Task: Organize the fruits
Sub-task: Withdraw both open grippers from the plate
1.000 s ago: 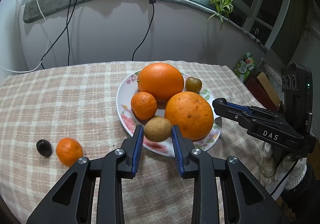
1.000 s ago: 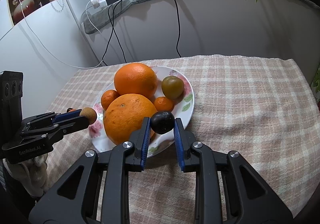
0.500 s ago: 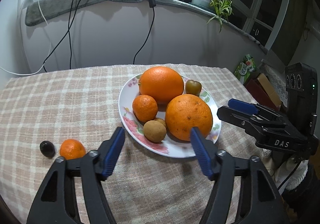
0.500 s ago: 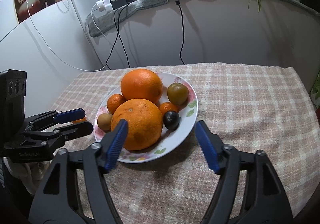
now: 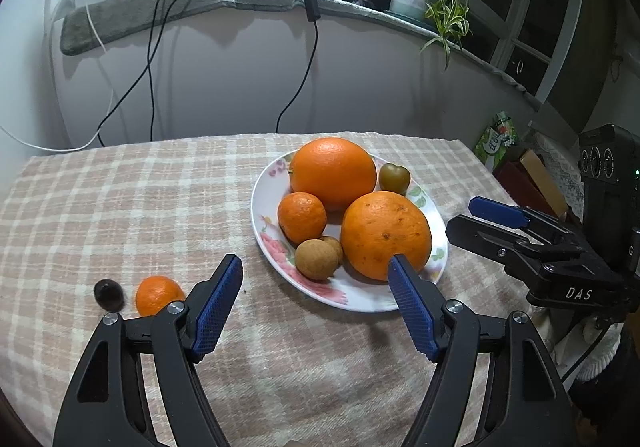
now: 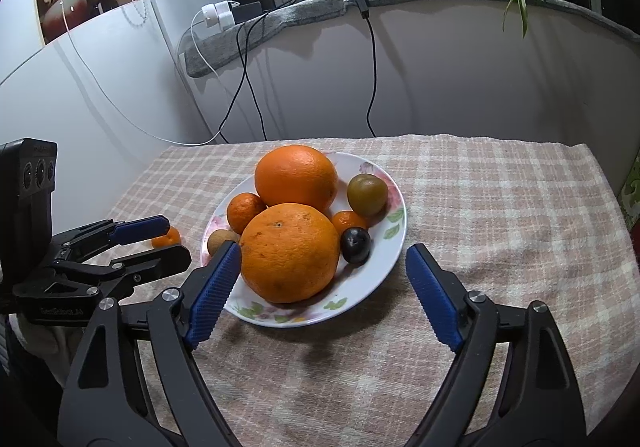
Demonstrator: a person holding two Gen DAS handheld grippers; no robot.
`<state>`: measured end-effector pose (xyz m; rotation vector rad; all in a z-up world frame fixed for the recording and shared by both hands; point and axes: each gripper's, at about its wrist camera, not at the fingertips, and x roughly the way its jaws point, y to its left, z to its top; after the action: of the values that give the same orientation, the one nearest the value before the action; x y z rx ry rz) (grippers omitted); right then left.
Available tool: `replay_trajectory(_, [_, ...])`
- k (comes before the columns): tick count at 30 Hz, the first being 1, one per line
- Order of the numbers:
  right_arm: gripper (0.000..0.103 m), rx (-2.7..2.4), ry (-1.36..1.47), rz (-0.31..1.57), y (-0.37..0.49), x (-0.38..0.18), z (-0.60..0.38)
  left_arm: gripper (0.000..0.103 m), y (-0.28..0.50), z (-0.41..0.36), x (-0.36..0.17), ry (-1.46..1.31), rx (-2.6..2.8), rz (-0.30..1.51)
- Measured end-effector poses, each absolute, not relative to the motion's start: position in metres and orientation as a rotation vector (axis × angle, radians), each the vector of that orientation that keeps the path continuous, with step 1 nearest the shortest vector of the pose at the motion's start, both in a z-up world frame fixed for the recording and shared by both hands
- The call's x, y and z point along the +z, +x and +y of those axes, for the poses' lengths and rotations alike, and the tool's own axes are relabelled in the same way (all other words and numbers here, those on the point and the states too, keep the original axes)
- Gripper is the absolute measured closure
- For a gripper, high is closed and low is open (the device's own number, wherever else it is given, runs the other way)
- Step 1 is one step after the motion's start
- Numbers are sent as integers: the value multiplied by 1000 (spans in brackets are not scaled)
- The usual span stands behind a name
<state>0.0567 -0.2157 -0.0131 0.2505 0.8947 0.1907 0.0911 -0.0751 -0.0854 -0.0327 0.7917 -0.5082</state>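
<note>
A flowered white plate (image 5: 352,297) (image 6: 394,239) on the checked cloth holds two big oranges (image 5: 386,235) (image 6: 289,252), a mandarin (image 5: 302,217), a small brown fruit (image 5: 316,260), a green-brown fruit (image 6: 367,194) and a dark plum (image 6: 355,245). A small mandarin (image 5: 158,294) and a dark fruit (image 5: 108,293) lie on the cloth left of the plate. My left gripper (image 5: 315,301) is open and empty in front of the plate. My right gripper (image 6: 323,293) is open and empty, also in front of the plate.
A curved white wall with a grey-padded ledge, cables (image 5: 150,59) and a potted plant (image 5: 424,3) rises behind the table. Boxes (image 5: 528,179) stand past the table's right edge. The other gripper shows at each view's side (image 5: 532,243) (image 6: 104,259).
Both grippers opened, letting go of the brown fruit and the dark plum onto the plate, then drew back from it.
</note>
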Motion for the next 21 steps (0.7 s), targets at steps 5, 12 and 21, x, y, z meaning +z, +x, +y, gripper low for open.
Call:
replay_trajectory(5, [16, 199, 241, 891, 57, -10, -211, 28, 89, -70, -83, -33, -504, 785])
replay_trajectory(12, [16, 217, 232, 882, 57, -3, -202, 28, 88, -61, -80, -40, -491, 772])
replay_trajectory(21, [16, 255, 215, 877, 60, 2, -186, 28, 87, -41, -81, -58, -468, 762])
